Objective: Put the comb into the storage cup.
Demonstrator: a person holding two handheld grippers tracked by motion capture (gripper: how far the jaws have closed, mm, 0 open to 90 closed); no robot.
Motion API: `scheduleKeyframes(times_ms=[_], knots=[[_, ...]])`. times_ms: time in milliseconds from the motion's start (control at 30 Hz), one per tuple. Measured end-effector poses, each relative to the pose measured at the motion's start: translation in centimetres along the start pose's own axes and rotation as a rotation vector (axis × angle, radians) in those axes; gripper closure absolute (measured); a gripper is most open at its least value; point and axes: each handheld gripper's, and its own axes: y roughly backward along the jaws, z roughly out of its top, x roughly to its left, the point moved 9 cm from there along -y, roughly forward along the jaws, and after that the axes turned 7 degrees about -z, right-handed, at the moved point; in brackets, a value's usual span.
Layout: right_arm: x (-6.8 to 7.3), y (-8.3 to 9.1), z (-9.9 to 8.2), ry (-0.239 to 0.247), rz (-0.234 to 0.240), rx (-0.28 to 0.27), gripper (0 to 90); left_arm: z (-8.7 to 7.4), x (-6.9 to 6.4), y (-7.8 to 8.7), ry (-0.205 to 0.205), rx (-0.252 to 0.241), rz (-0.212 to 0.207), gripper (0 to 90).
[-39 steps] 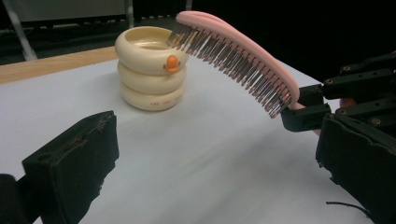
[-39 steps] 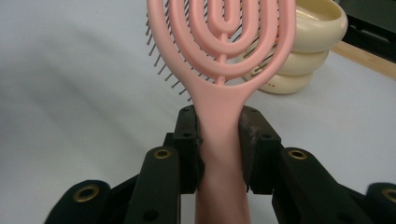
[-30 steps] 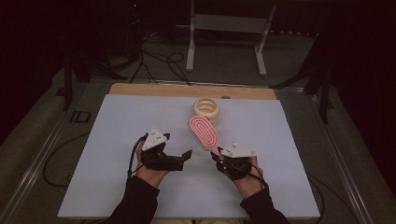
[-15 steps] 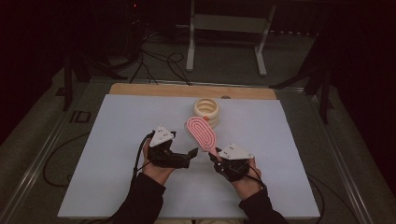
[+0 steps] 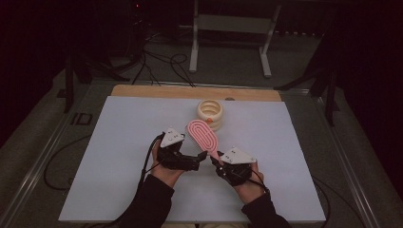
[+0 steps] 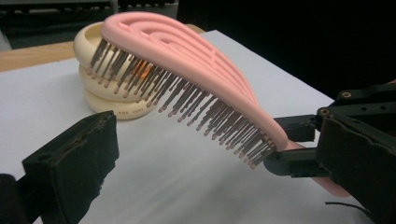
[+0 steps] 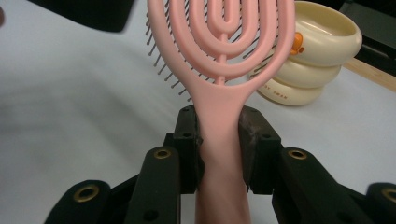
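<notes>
My right gripper (image 7: 219, 140) is shut on the handle of a pink hairbrush (image 7: 224, 51) and holds it off the white table with its bristles facing down. In the high view the hairbrush (image 5: 203, 134) slants up and left from the right gripper (image 5: 216, 159). My left gripper (image 5: 196, 162) sits just left of the handle, pointing right. In the left gripper view its jaws stand wide open (image 6: 217, 142), one either side of the brush's (image 6: 187, 60) lower end, touching nothing. The right gripper's fingers (image 6: 294, 165) clamp the handle there.
A cream ribbed round container (image 5: 210, 113) with something orange inside (image 7: 297, 44) stands just behind the brush head. The white sheet (image 5: 119, 156) covers the table, with a wooden strip (image 5: 157, 91) along its far edge. Cables and a metal stand lie on the floor beyond.
My left gripper has edged right, closer to the brush handle. The right gripper and the brush have stayed put.
</notes>
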Motion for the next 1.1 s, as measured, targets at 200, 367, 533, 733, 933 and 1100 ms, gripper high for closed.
scheduleKeyframes(times_ms=[200, 367, 533, 733, 933, 1100], knots=[[0.2, 0.0, 0.0, 0.000, 0.000, -0.001, 70.3, 0.2, 0.0, -0.6, 0.015, 0.003, 0.000, 0.3], [0.5, 0.0, 0.1, 0.018, -0.008, -0.011, 70.3, 0.3, 0.0, -1.0, 0.028, 0.009, 0.000, 0.3], [0.9, 0.0, 0.1, 0.028, -0.001, -0.014, 70.4, 0.2, -0.2, -1.3, 0.055, 0.016, -0.014, 2.8], [1.1, 0.0, 0.1, 0.029, 0.000, -0.015, 70.4, 0.4, -0.2, -1.3, 0.085, 0.004, -0.013, 6.6], [1.2, 0.1, 0.3, 0.034, 0.002, -0.030, 70.4, 0.8, 0.2, -1.3, 0.129, -0.008, 0.021, 18.5], [1.4, 0.4, 0.4, 0.041, 0.003, -0.049, 70.4, 1.0, 0.0, -1.5, 0.163, -0.020, -0.010, 24.9]])
